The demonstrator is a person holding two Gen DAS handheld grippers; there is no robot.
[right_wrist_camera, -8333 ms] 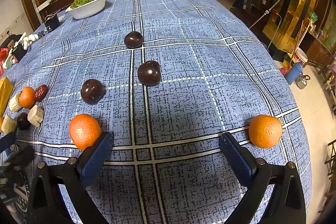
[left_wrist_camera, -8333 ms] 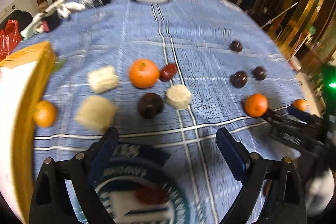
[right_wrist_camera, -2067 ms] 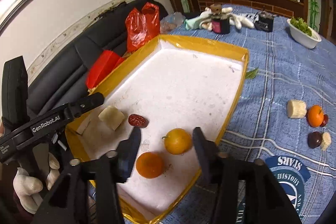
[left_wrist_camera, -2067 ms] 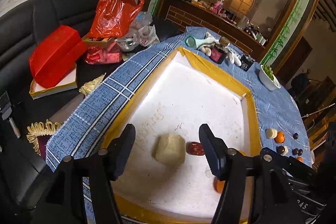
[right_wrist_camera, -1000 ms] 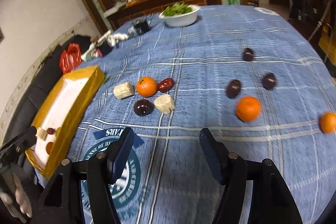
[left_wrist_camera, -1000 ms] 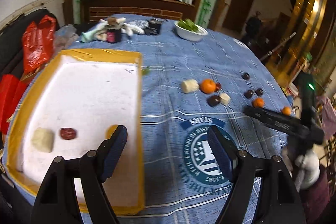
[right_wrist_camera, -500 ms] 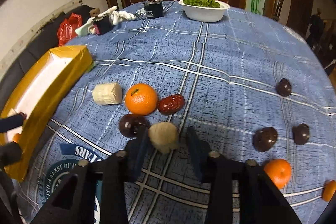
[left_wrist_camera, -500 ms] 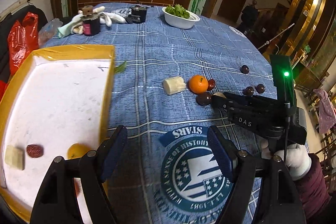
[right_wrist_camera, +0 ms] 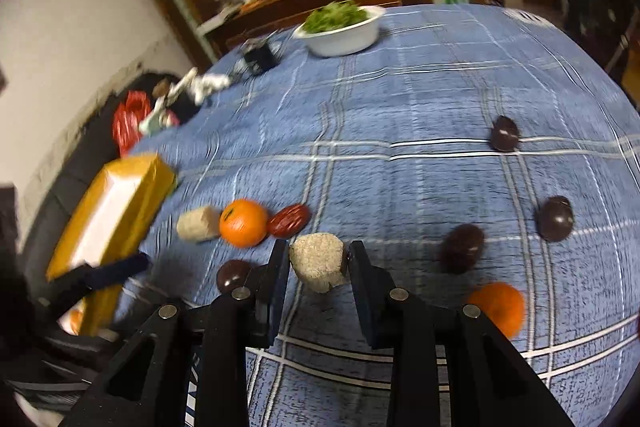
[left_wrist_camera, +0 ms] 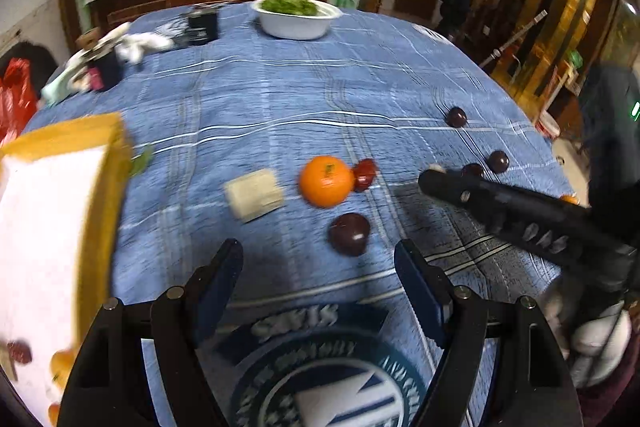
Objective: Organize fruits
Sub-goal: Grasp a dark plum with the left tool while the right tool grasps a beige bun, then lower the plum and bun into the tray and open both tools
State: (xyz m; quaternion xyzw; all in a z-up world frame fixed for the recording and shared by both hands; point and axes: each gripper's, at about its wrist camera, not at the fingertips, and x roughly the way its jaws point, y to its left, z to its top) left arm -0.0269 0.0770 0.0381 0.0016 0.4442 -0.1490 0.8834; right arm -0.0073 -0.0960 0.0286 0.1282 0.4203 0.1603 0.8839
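Observation:
My right gripper [right_wrist_camera: 318, 263] is shut on a pale beige fruit chunk [right_wrist_camera: 318, 265] and holds it just above the blue cloth. Beside it lie an orange [right_wrist_camera: 243, 223], a red date [right_wrist_camera: 289, 220], another beige chunk [right_wrist_camera: 198, 223] and a dark round fruit [right_wrist_camera: 233, 275]. My left gripper [left_wrist_camera: 318, 267] is open and empty, just short of a dark round fruit [left_wrist_camera: 349, 233], with the orange [left_wrist_camera: 326, 181], date [left_wrist_camera: 365, 174] and beige chunk [left_wrist_camera: 255, 194] beyond. The yellow-rimmed white tray [left_wrist_camera: 106, 163] stands at the left with fruit in it.
Several dark fruits [right_wrist_camera: 554, 219] and an orange [right_wrist_camera: 498, 307] lie to the right. A white bowl of greens [left_wrist_camera: 296, 13] and small clutter [left_wrist_camera: 104, 55] stand at the far edge. The right gripper's black body [left_wrist_camera: 520, 219] crosses the left wrist view.
My right gripper closed on the beige chunk and lifted it slightly. My left gripper moved forward from the tray toward the fruit cluster, staying open.

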